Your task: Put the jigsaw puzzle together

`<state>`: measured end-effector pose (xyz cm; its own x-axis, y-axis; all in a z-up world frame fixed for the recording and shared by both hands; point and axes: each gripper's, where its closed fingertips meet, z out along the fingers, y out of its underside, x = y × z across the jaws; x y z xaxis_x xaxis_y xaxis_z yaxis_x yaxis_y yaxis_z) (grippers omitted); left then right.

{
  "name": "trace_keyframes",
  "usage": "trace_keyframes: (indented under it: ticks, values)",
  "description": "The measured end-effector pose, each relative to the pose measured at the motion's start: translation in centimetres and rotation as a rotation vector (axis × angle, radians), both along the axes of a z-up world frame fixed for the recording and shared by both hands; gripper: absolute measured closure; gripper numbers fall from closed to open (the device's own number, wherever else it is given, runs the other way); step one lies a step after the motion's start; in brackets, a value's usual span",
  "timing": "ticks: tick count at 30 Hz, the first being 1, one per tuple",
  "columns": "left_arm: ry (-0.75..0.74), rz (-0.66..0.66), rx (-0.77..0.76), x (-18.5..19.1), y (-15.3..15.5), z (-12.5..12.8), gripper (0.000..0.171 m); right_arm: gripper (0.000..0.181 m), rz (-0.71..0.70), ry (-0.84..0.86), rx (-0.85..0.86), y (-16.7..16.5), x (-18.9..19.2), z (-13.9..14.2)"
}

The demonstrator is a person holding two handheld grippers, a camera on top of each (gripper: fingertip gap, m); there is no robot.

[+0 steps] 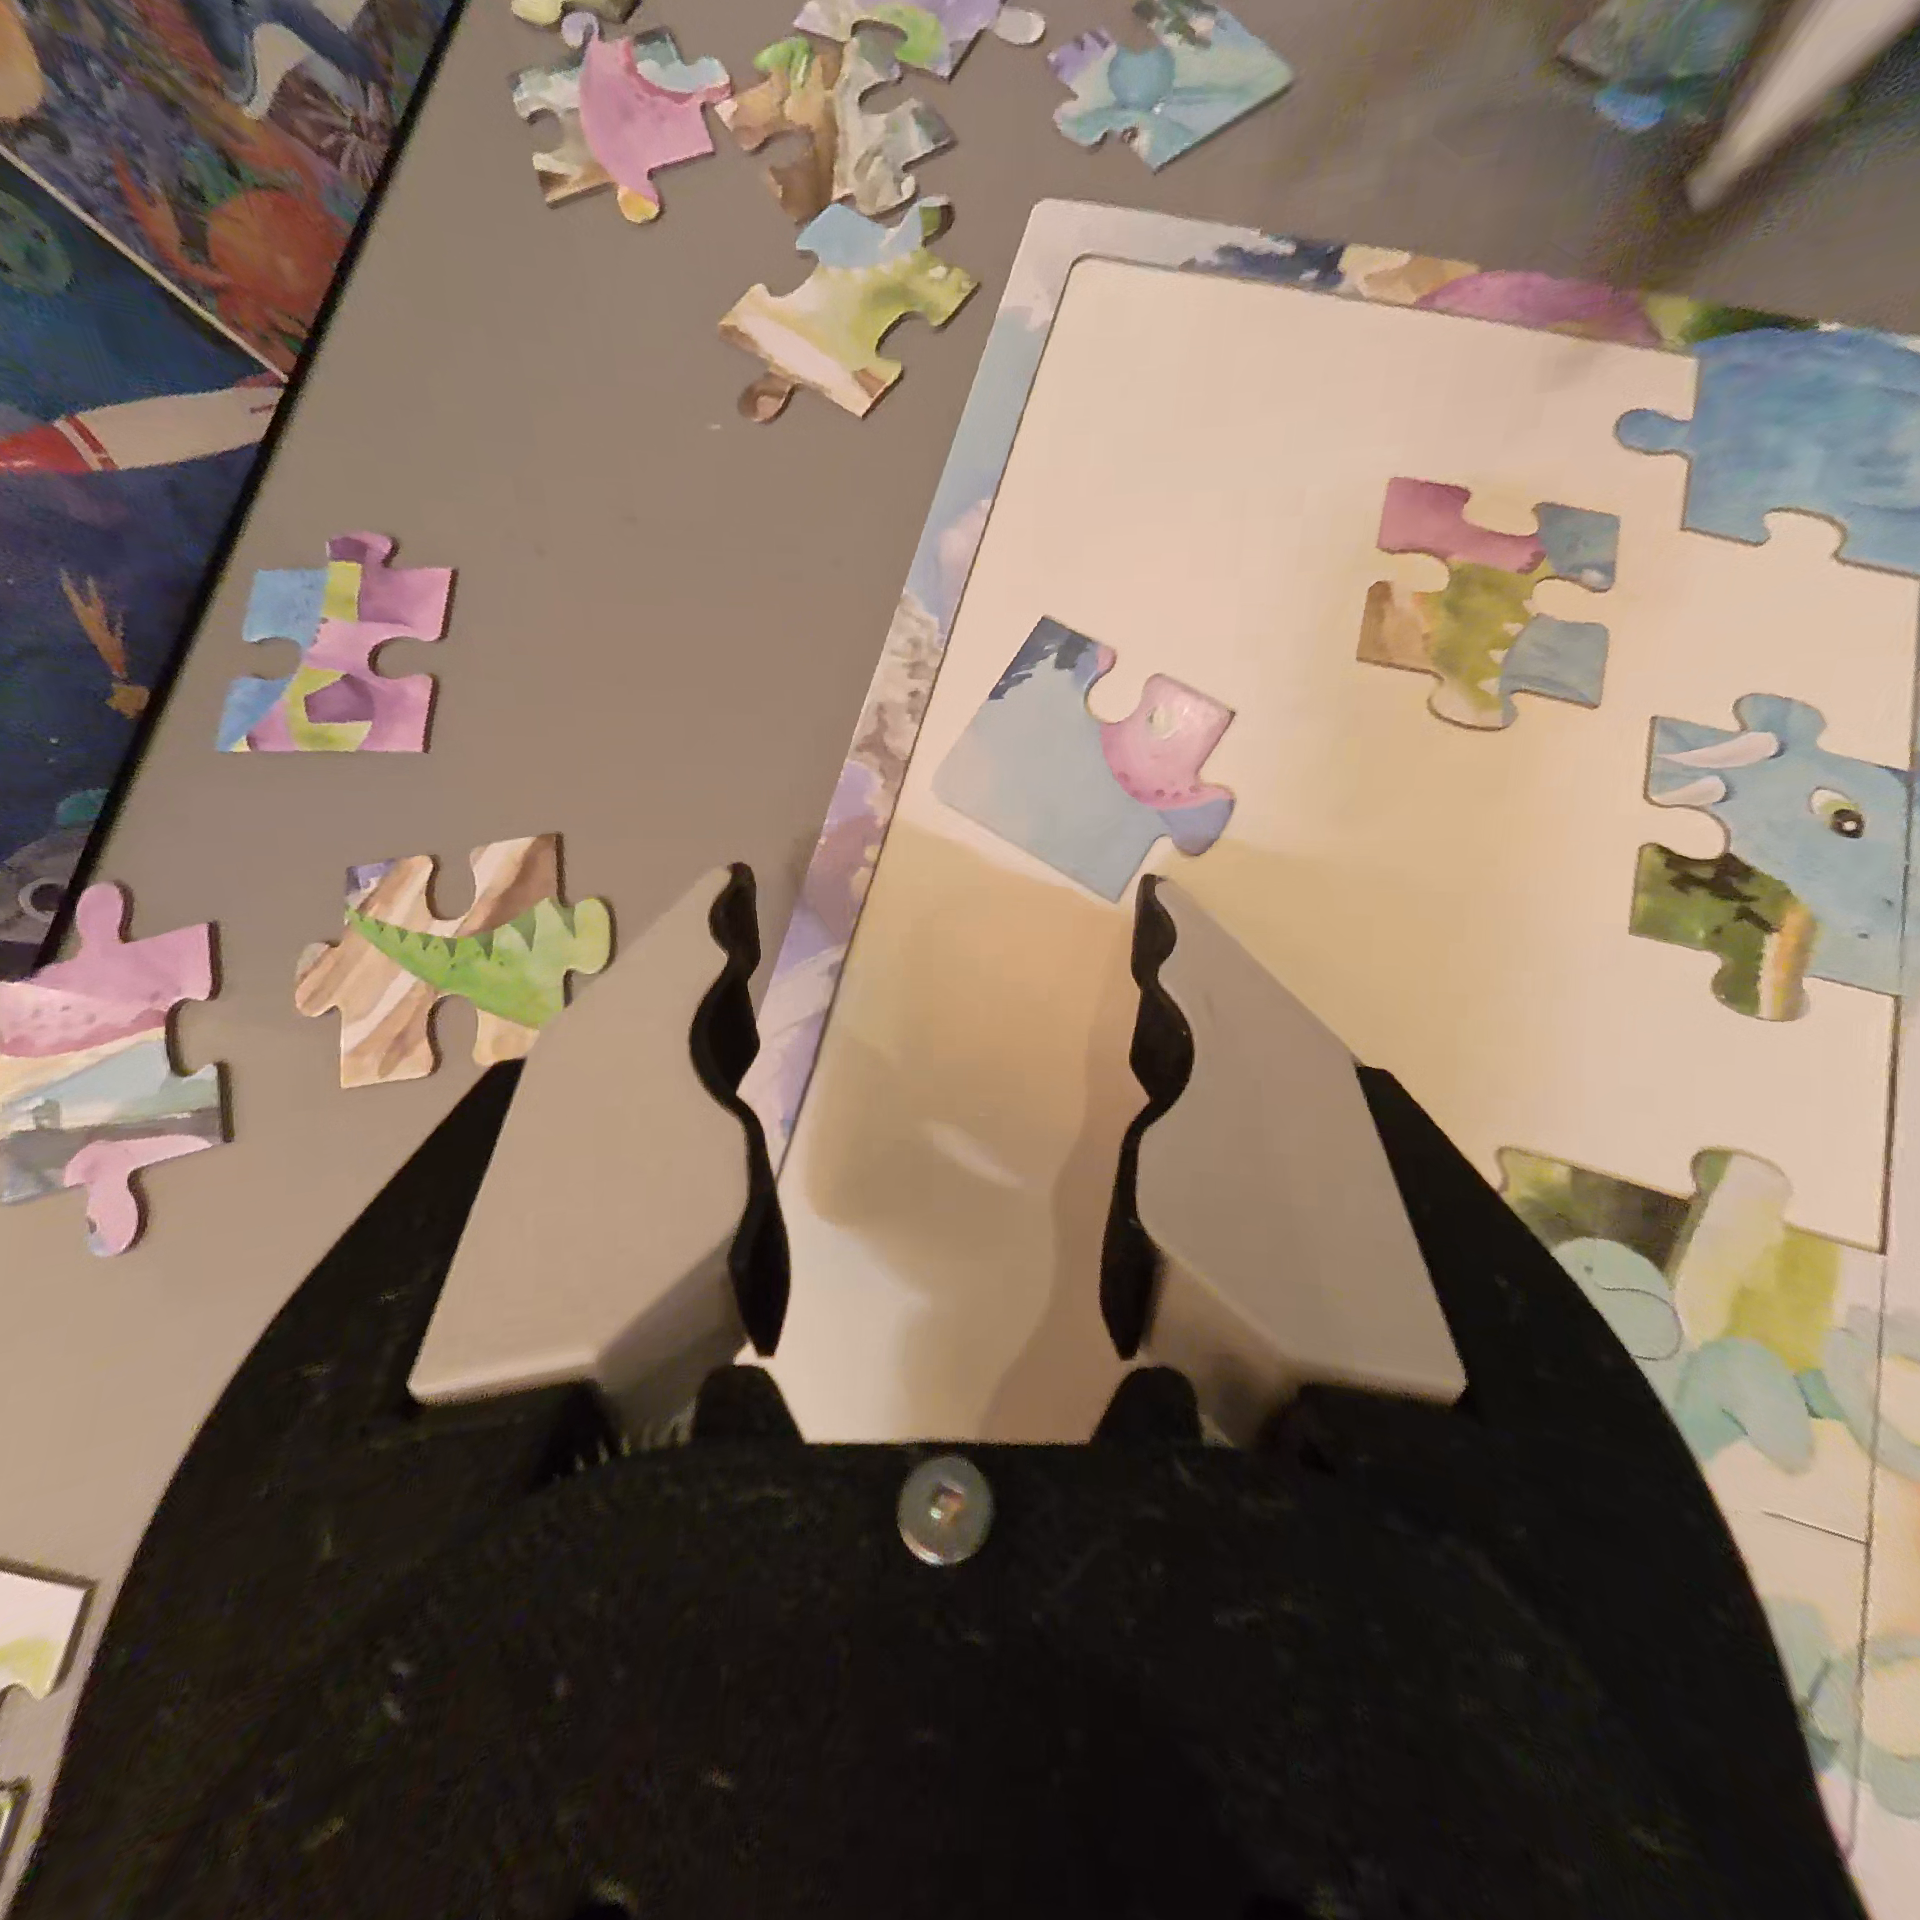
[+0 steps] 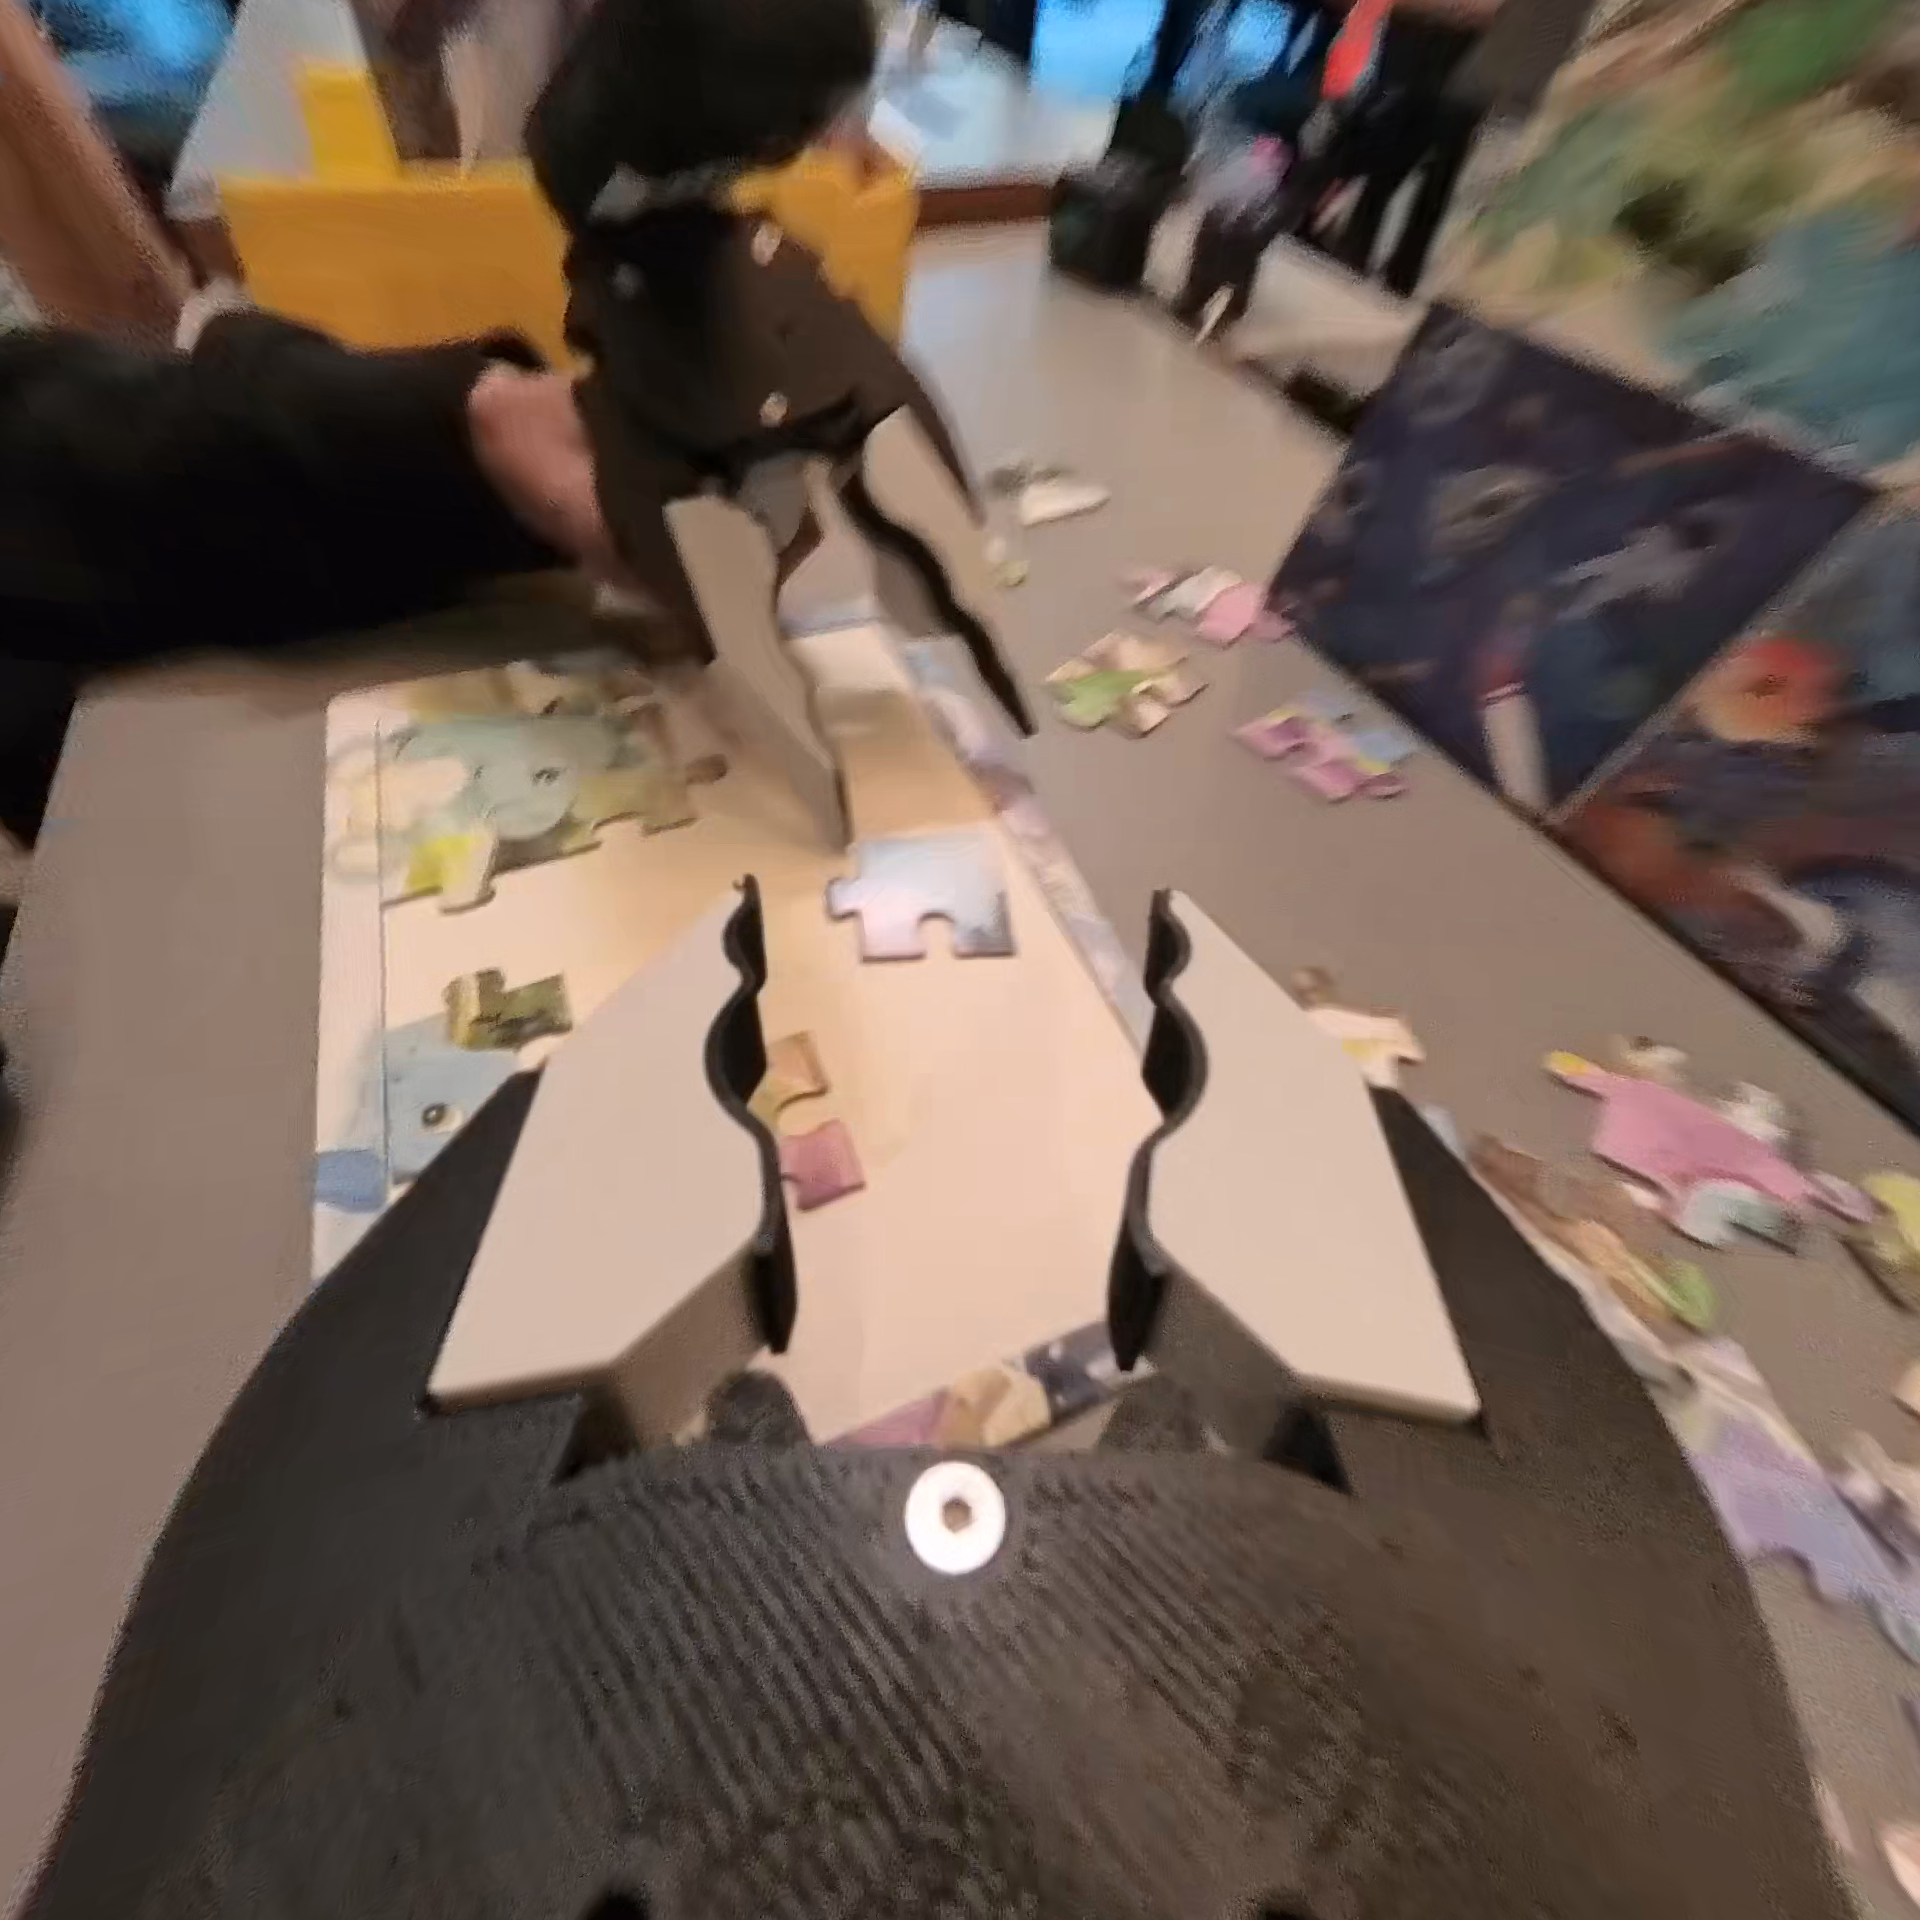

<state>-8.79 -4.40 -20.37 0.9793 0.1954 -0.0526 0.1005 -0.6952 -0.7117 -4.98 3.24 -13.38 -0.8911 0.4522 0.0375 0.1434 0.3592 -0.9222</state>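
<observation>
A white puzzle tray [image 1: 1299,436] with a printed frame lies on the grey table [image 1: 582,623]. A blue-and-pink piece [image 1: 1081,758] lies loose on the tray, just beyond my left gripper [image 1: 943,883], which is open and empty above the tray's left edge. Other pieces sit in the tray: a purple-green one [image 1: 1486,603], a blue dinosaur head [image 1: 1787,862] and a joined patch at the near right [image 1: 1714,1299]. My right gripper [image 2: 954,899] is open and empty over the tray [image 2: 987,1143], facing the left gripper [image 2: 930,779] across the same piece [image 2: 925,899]. That view is blurred.
Several loose pieces lie on the table left of the tray, among them a green-tailed one [image 1: 457,961], a purple-blue one [image 1: 338,644] and a cluster at the top [image 1: 727,125]. Dark picture boards [image 1: 104,416] line the table's far side [image 2: 1558,571]. A person's dark sleeve [image 2: 208,488] reaches in. Spacing between my two grippers at the tips: around 12 centimeters.
</observation>
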Motion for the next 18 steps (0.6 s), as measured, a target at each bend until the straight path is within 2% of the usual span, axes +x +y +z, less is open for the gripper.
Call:
trace_keyframes:
  ticks: [5,8,15,18]
  values:
    - [-0.026,0.011,-0.013,-0.2,-0.3,-0.5,0.102,0.113,0.091,-0.056,0.261,-3.4,-0.3,-4.2]
    - [-0.04,0.012,-0.015,-0.2,-0.4,-0.7,0.102,0.111,0.084,-0.09,0.285,-4.6,-0.5,-5.2]
    - [-0.059,0.01,-0.008,-0.3,-0.4,-0.9,0.101,0.108,0.04,-0.254,0.313,-4.5,-0.7,-7.4]
    - [-0.056,0.009,-0.012,-0.2,-0.4,-0.9,0.102,0.116,0.06,-0.291,0.312,-4.1,0.1,-7.2]
